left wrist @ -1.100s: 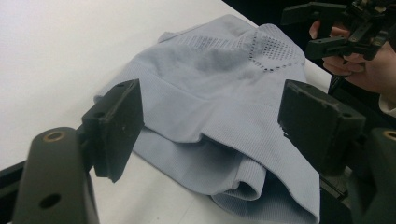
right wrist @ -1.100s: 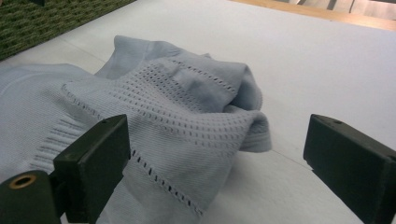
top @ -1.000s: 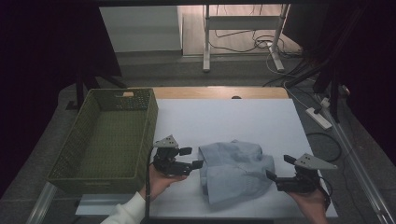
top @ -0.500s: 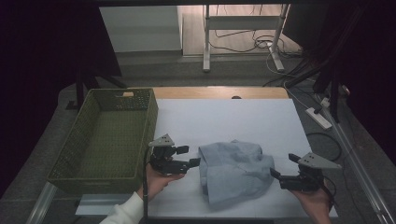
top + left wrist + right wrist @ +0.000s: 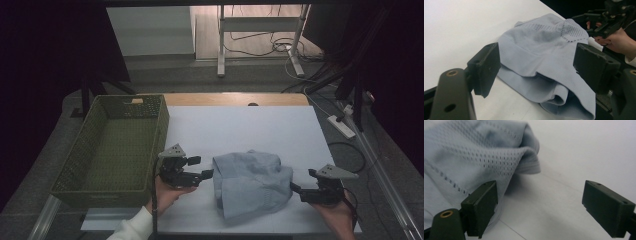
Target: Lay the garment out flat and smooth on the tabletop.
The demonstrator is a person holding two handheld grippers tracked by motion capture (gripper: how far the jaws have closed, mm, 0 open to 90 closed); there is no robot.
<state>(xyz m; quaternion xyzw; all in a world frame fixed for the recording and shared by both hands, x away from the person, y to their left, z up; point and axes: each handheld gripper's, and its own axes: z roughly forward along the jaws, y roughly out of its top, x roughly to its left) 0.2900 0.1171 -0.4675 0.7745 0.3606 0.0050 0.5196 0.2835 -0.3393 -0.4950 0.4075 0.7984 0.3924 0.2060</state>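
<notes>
High view has the soft, light grey-blue knitted garment (image 5: 250,182) crumpled near the white worktop's (image 5: 240,127) front edge, both left gripper (image 5: 206,174) and right gripper (image 5: 294,188) spread, so pinch its doubled hems.

A pale blue-grey knitted garment (image 5: 250,182) lies crumpled on the white bench (image 5: 250,130), near its front edge and to the right of centre. It is folded over itself in soft layers, with a ribbed hem curling at one end. Bands of small perforated holes run across its fabric. It rests flat, not lifted anywhere.
</notes>
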